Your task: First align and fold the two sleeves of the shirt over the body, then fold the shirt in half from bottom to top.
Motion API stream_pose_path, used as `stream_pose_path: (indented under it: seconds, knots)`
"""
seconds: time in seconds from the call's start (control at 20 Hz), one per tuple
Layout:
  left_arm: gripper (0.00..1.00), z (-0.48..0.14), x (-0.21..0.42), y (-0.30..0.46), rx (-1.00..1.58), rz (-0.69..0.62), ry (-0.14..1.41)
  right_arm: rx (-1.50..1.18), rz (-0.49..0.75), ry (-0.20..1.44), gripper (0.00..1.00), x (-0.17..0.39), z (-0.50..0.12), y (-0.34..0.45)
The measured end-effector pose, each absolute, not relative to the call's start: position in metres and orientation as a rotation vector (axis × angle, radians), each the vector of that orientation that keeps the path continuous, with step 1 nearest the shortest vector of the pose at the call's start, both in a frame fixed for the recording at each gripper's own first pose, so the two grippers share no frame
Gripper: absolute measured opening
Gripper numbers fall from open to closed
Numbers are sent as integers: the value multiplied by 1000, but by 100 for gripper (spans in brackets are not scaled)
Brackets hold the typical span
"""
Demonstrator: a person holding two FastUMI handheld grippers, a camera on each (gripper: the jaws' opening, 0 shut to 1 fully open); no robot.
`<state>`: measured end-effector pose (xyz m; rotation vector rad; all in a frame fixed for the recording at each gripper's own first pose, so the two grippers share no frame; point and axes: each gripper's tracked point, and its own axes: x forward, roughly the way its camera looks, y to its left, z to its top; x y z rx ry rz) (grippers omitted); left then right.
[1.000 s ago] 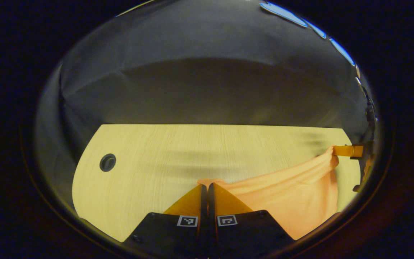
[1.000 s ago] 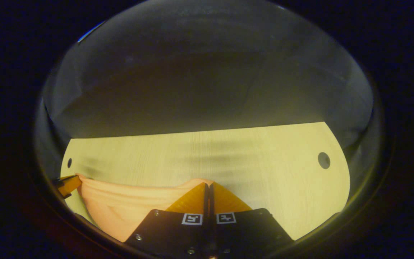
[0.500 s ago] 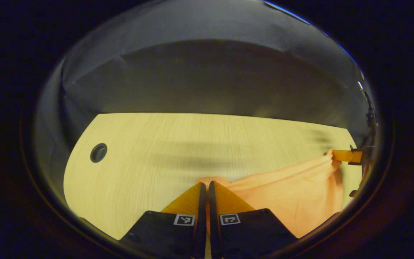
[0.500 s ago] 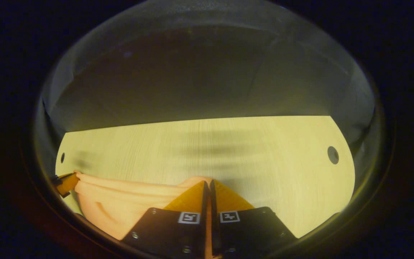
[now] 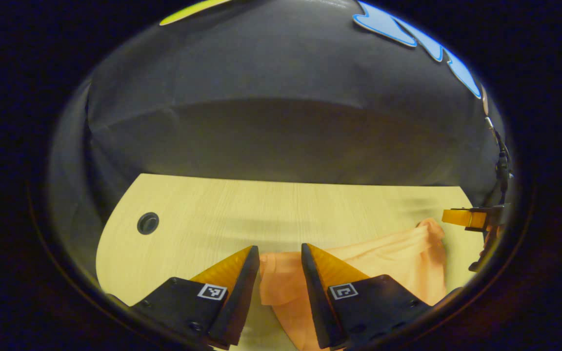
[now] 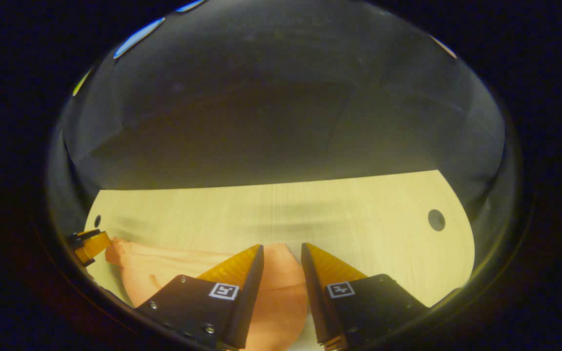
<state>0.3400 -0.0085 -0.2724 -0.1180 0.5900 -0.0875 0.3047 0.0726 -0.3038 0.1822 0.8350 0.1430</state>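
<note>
Two grippers, both with fingers spread wide, and the shirt lying on the table between them.

Left gripper view first. The left gripper [image 5: 280, 253] has its fingers well apart, nothing pinched between them. Through the gap you see the peach-orange shirt [image 5: 383, 253], its near corner bunched just below the fingertips. From there the cloth runs off to the right in soft ridges across the pale wooden table [image 5: 203, 209]. At the far right edge sits the right gripper [image 5: 461, 217], a finger poking in sideways just beside the shirt's far corner; whether it touches the cloth, I cannot tell. One round cable hole [image 5: 148, 223] shows on the left part of the tabletop, well apart from the shirt. Behind the table hangs the dark booth wall [image 5: 281, 122].

Right gripper view now. The right gripper [image 6: 281, 251] is likewise open, fingers parted and holding nothing. A rounded corner of the shirt [image 6: 281, 282] lies on the table [image 6: 359, 209] right between and below those fingers. The cloth stretches away to the left, rumpled, and ends just beside the left gripper [image 6: 90, 243] at the left edge. Its finger sits right next to the fabric's end, but contact is too small to judge here. A cable hole [image 6: 436, 220] sits off to the right, well clear of the cloth, and a smaller hole [image 6: 97, 221] shows near the left rim, just above that far gripper.
</note>
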Motion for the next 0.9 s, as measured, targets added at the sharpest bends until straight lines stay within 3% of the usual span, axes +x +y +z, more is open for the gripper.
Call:
stream_pose_path:
  seconds: [0.1,0.15,0.3,0.4,0.5,0.6,0.65,0.9]
  knots:
    - [62,-244,324,-13,-132,-95,565,182,155,813,51,296,-283,67]
    - [58,-228,314,-16,-140,-97,548,181,162,801,51,289,-272,65]
    - [57,-176,276,-16,-135,-96,496,165,187,753,51,258,-226,66]
    - [61,-140,243,-20,-136,-100,459,153,200,706,51,237,-192,65]
    - [57,-106,209,-19,-138,-101,414,142,214,647,51,214,-157,60]
    - [61,-79,176,-12,-128,-92,368,119,223,586,51,190,-124,58]
    - [57,-68,161,-12,-126,-90,347,111,226,553,51,178,-107,56]
    - [66,-24,66,-6,-137,-93,279,130,253,431,51,122,-49,57]
